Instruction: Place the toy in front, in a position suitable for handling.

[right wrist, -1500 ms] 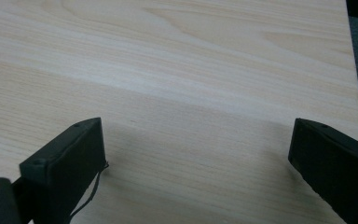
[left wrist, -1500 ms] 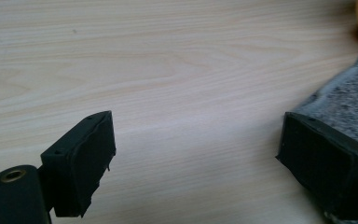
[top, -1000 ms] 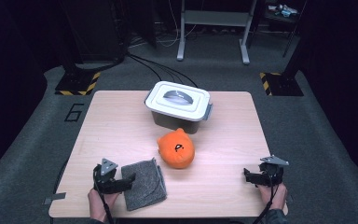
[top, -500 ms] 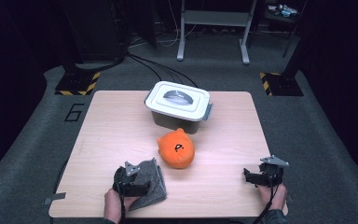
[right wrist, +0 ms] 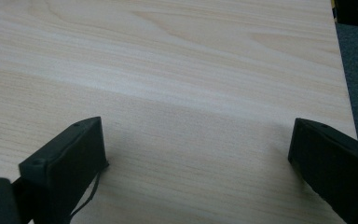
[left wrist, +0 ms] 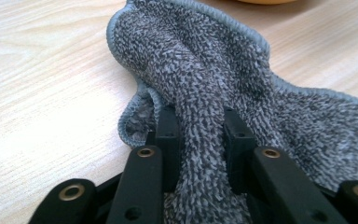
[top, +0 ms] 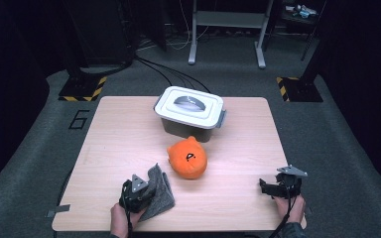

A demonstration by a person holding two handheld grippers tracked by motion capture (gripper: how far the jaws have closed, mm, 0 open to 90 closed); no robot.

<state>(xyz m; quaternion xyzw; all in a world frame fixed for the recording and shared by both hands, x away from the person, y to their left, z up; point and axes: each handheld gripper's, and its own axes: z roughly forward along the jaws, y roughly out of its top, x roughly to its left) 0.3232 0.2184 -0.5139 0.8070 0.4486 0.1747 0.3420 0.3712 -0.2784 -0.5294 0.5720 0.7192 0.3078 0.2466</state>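
The grey cloth [left wrist: 205, 93] has just been pinched by the closing left gripper [left wrist: 199, 135]; the right gripper [right wrist: 196, 154] is held open; the white bin [top: 189, 113] is lidded.

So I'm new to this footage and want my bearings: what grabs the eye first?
The bright orange plush toy at the table's middle stands out most, with a lidded white bin just behind it. Near the front edge, the left gripper pinches a ridge of the grey cloth.
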